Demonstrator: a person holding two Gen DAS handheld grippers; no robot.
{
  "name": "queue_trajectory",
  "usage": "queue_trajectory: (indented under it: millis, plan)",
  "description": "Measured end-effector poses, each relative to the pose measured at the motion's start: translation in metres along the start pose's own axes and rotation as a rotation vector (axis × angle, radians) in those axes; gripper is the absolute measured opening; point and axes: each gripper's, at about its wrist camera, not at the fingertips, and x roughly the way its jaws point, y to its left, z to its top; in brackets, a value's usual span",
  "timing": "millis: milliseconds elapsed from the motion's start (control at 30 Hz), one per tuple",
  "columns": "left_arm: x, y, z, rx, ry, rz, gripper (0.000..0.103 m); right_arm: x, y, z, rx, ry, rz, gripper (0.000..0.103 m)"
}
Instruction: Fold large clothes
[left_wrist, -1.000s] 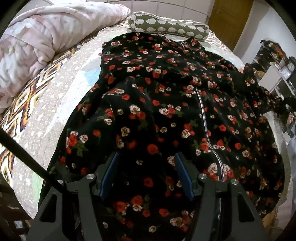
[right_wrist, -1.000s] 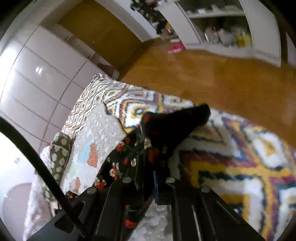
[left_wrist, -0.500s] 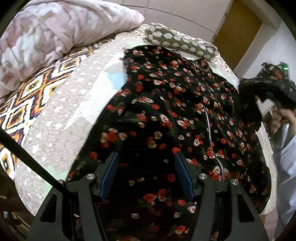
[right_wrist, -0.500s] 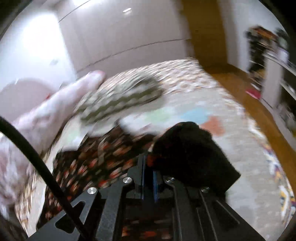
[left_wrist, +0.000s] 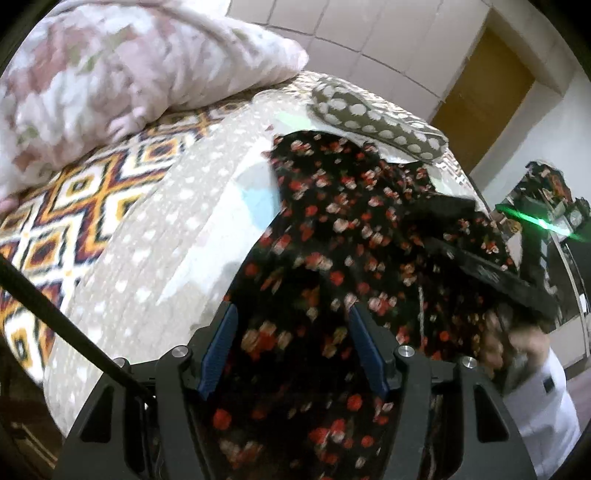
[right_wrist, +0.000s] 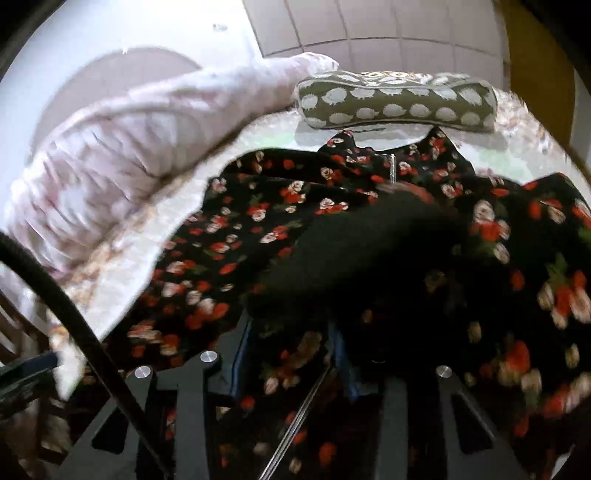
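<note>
1. Garment (left_wrist: 332, 236): a large black fabric piece printed with small red and cream roses and green leaves; a thin silver zipper (left_wrist: 420, 314) runs lengthwise down it. The print is motion-blurred near both cameras.
2. Position: the garment lies spread on the bed (left_wrist: 155, 236), over a pale dotted quilt, its collar end just below an olive pillow (right_wrist: 399, 101) patterned with white hedgehog shapes. A plain black fold (right_wrist: 369, 251) of the fabric lies heaped over the printed surface in the right wrist view.
3. Left tool (left_wrist: 291, 347): blue-padded jaws stand apart above the fabric; nothing is pressed between them.
4. Right tool (right_wrist: 290, 354): jaws opening, with garment fabric lying between and beneath them; the pads do not press on it.
5. Surroundings: a pink floral duvet (left_wrist: 110, 74) is bunched at the bed's far left; a geometric orange-and-white blanket (left_wrist: 66, 206) lies beneath it.
6. Writing: no legible brand, label or text can be made out.
</note>
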Motion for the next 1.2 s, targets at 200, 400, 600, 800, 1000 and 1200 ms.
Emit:
queue_trajectory:
  millis: [200,400,600,800,1000,1200]
  plan:
    - [0.046,-0.053,0.034,0.125,0.03,-0.039,0.071,-0.05,-0.041,-0.014,0.122,-0.06,-0.016,0.049]
    - [0.122,-0.108,0.067,0.235,0.101,-0.054,0.071,-0.093,-0.08,-0.034,0.231,-0.118,-0.023,0.052]
    - [0.178,-0.131,0.104,0.197,0.138,-0.078,0.071,-0.109,-0.091,-0.049,0.25,-0.133,-0.041,0.053]
    - [0.195,-0.14,0.122,0.156,0.215,-0.071,0.006,-0.122,-0.104,-0.057,0.277,-0.154,-0.063,0.054]
    - [0.121,-0.092,0.141,0.073,0.048,-0.121,0.006,-0.142,-0.1,-0.046,0.251,-0.207,-0.058,0.054]
    - [0.14,-0.036,0.142,-0.035,0.103,-0.056,0.006,-0.141,-0.094,-0.035,0.26,-0.211,-0.028,0.052]
